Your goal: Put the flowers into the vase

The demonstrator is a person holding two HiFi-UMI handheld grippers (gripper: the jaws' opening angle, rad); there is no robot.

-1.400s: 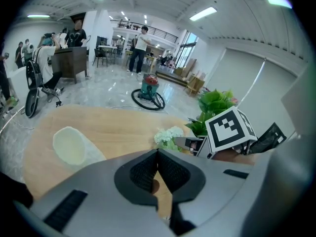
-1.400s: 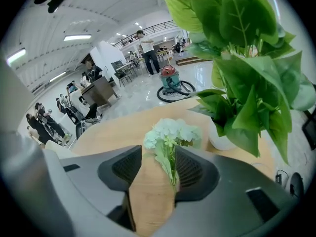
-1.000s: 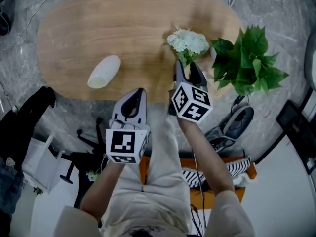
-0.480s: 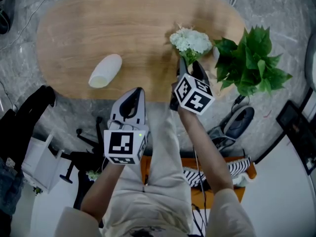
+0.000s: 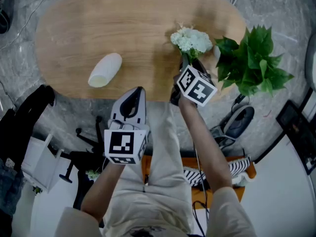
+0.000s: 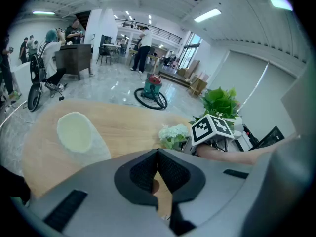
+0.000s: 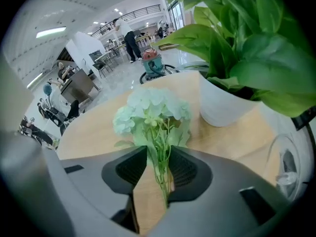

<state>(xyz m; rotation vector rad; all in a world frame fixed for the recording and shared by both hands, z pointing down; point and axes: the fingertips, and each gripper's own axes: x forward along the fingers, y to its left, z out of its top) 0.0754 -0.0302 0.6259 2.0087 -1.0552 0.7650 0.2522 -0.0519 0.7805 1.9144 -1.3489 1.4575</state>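
White cylindrical vase (image 5: 104,70) lies on its side at the left of the oval wooden table (image 5: 123,23), and the left gripper (image 5: 138,90) hangs at the near edge, jaws together on nothing. The right gripper (image 5: 190,62) has just been closing its jaws round the stems of the white flower bunch (image 5: 191,40) lying on the table; the stems touch one pad and a gap shows at the other. A green leafy potted plant (image 5: 252,58) stands just right of the flowers.

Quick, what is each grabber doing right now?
Left gripper: shut, empty.
Right gripper: open, jaws have just been closing around the flowers, stems between them, not pinched yet.
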